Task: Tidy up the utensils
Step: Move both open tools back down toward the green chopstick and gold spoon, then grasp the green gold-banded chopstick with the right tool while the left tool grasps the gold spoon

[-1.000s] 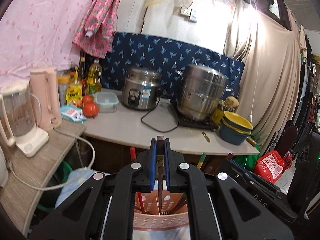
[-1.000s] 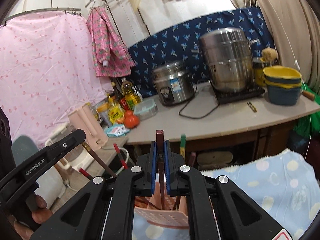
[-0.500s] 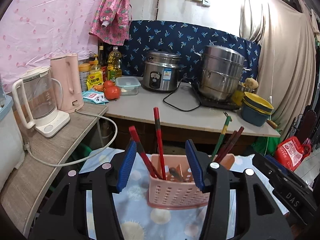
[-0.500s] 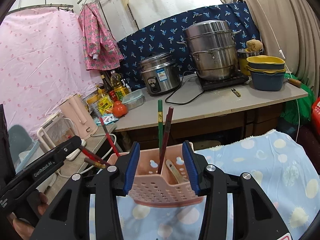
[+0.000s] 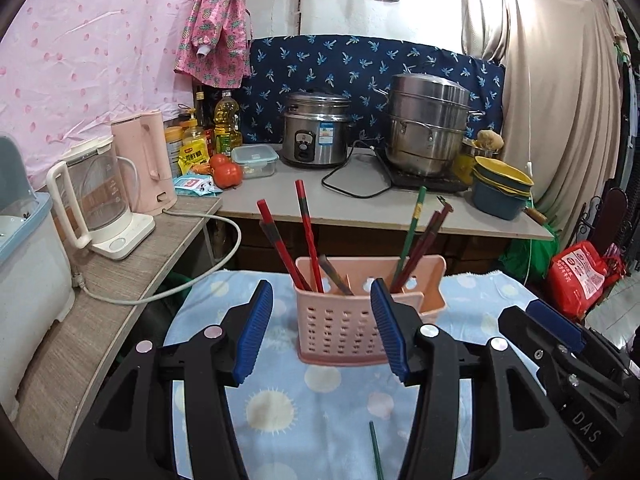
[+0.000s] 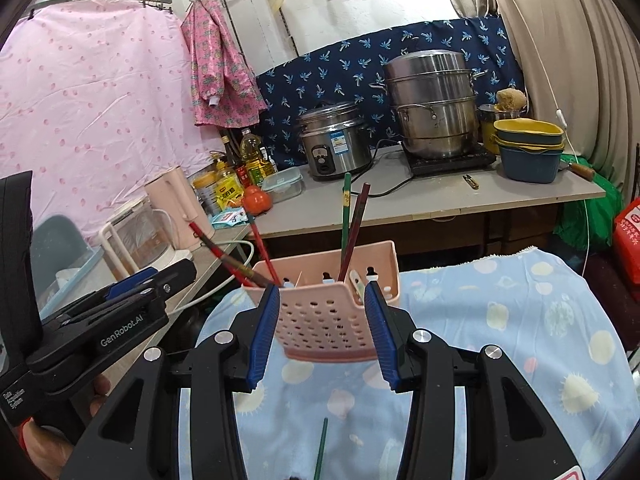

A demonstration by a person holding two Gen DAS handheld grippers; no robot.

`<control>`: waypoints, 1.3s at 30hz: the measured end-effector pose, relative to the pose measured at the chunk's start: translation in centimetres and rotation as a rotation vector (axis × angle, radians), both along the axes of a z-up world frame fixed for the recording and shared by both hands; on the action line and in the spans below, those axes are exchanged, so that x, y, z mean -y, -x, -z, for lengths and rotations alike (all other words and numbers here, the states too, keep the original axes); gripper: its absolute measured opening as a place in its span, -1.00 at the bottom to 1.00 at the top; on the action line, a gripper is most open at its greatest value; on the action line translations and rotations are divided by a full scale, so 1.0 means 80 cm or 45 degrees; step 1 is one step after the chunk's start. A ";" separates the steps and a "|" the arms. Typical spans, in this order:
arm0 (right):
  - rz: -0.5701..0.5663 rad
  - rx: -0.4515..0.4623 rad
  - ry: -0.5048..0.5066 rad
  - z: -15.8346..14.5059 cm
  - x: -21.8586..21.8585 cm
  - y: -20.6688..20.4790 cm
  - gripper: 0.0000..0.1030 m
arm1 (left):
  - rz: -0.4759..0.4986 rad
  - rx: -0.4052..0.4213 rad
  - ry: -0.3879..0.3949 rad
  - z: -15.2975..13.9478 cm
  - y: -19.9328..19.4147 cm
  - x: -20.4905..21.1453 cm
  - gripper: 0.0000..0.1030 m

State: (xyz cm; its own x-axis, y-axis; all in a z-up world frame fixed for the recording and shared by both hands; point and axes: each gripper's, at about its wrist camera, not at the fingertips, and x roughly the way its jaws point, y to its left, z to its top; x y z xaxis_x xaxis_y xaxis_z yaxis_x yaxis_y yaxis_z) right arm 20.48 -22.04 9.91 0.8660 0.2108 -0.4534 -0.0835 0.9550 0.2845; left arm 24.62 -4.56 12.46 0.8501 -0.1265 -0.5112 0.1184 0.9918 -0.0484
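We find the pink perforated plastic utensil caddy [image 5: 362, 312] standing on the pale blue patterned cloth [image 5: 320, 408] directly ahead of both tongs, and most of the sorting appears done. Red lacquered chopsticks [image 5: 306, 232] lean in its compartment on the left tong's side; a green chopstick [image 5: 412, 226] and dark reddish-brown chopsticks [image 5: 430, 232] stand in the compartment on the right tong's side. One item is outstanding: a single loose green chopstick [image 6: 321, 446] lies flat on the cloth, low between the right tong's arms and also between the left tong's arms. The left gripper [image 5: 326, 330] has its blue pads spread wide and carries nothing; the right gripper [image 6: 322, 330] is likewise parted and empty, its pads framing the caddy's front without, as far as we can judge, touching it. The loose chopstick's near end is cut off by the frame edge. A pale flat object [image 6: 357, 282] inside the caddy cannot be identified. The caddy's internal dividers and the chopsticks' lower ends are hidden by its walls.
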 end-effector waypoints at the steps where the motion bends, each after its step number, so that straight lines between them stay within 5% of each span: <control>1: -0.002 -0.002 0.004 0.001 -0.001 0.008 -0.15 | 0.004 -0.004 -0.002 0.001 0.006 0.000 -0.06; 7: -0.010 -0.056 0.065 0.022 -0.008 0.059 -0.15 | 0.016 -0.068 -0.005 0.024 0.053 -0.004 -0.06; 28: -0.140 -0.471 0.152 0.192 -0.064 0.205 -0.16 | -0.021 -0.439 -0.049 0.188 0.179 -0.042 -0.06; 39: -0.192 -0.544 0.211 0.221 -0.092 0.212 -0.63 | -0.030 -0.506 -0.062 0.216 0.207 -0.049 -0.06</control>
State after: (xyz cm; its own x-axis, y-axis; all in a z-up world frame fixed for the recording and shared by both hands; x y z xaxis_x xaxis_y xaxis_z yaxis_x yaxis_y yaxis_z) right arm 3.56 -14.67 -7.78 0.5605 0.2146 -0.7998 -0.1332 0.9766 0.1687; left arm 8.07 -0.62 -4.81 0.5871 -0.0766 -0.8058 0.0771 0.9963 -0.0386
